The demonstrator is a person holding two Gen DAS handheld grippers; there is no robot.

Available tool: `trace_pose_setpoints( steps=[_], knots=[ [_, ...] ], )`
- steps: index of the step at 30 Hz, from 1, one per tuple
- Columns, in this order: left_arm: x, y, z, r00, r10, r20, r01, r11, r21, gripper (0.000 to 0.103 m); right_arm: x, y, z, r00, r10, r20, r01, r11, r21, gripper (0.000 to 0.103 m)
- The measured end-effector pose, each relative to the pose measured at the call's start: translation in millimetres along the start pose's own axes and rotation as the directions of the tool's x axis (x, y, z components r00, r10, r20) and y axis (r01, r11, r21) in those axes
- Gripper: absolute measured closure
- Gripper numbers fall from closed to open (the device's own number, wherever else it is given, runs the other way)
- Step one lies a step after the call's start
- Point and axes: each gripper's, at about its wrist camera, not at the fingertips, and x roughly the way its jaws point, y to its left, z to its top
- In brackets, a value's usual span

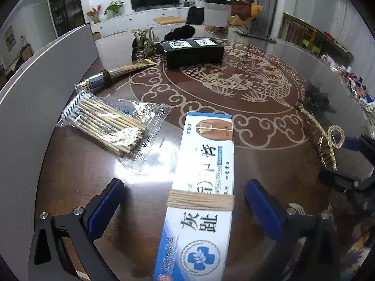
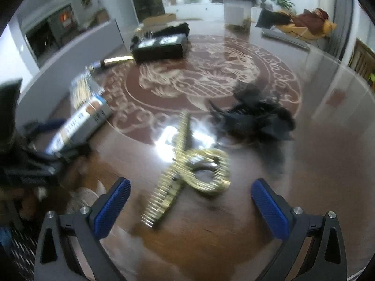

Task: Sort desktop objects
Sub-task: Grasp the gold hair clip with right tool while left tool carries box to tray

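A long white-and-blue nail cream box point(image 1: 201, 187) with a rubber band lies between the wide-open fingers of my left gripper point(image 1: 184, 193), untouched by the pads. It also shows in the right wrist view point(image 2: 79, 124). A gold hair claw clip point(image 2: 187, 171) lies on the table between and just ahead of my open right gripper point(image 2: 191, 193); it shows at the right in the left wrist view point(image 1: 325, 140). A bag of cotton swabs point(image 1: 110, 126), a silver-and-gold tube point(image 1: 112, 75), a black box point(image 1: 192, 51) and a black hair clip point(image 2: 255, 117) lie around.
The round dark table point(image 1: 234, 89) has a fish pattern and a grey rim point(image 1: 46, 70) at the left. A clear hair clip point(image 1: 143, 44) lies behind the tube. A container point(image 1: 215, 16) and a laptop point(image 1: 255, 35) stand at the far side.
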Motion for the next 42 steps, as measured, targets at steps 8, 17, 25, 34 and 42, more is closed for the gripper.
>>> trace_pose_setpoints(
  steps=[8, 17, 25, 34, 42],
  knots=[
    [-25.2, -5.7, -12.2, 0.995, -0.101, -0.001, 0.1, 0.994, -0.047, 0.06, -22.8, 1.1, -2.7, 0.996, 0.007, 0.09, -0.004, 1.0, -0.031, 0.058],
    [-84.2, 5.4, -27.3, 0.982, -0.15, 0.113, 0.167, 0.974, -0.155, 0.06, -58.0, -19.3, -17.8, 0.99, 0.074, 0.118, -0.073, 0.997, -0.01, 0.058],
    [-173.3, 100.6, -27.6, 0.97, -0.006, 0.243, 0.081, 0.951, -0.299, 0.06, -81.2, 47.2, 44.9, 0.952, 0.243, 0.187, -0.216, 0.964, -0.153, 0.058],
    [-196.5, 274.5, -12.1, 0.948, 0.3, 0.103, -0.228, 0.87, -0.438, 0.06, -79.1, 265.2, 137.7, 0.814, 0.569, 0.117, -0.458, 0.753, -0.473, 0.058],
    [-138.5, 354.2, -12.5, 0.944, 0.326, -0.052, -0.303, 0.791, -0.532, 0.059, 16.5, 427.9, 138.5, 0.845, 0.518, -0.136, -0.479, 0.617, -0.624, 0.058]
  ],
)
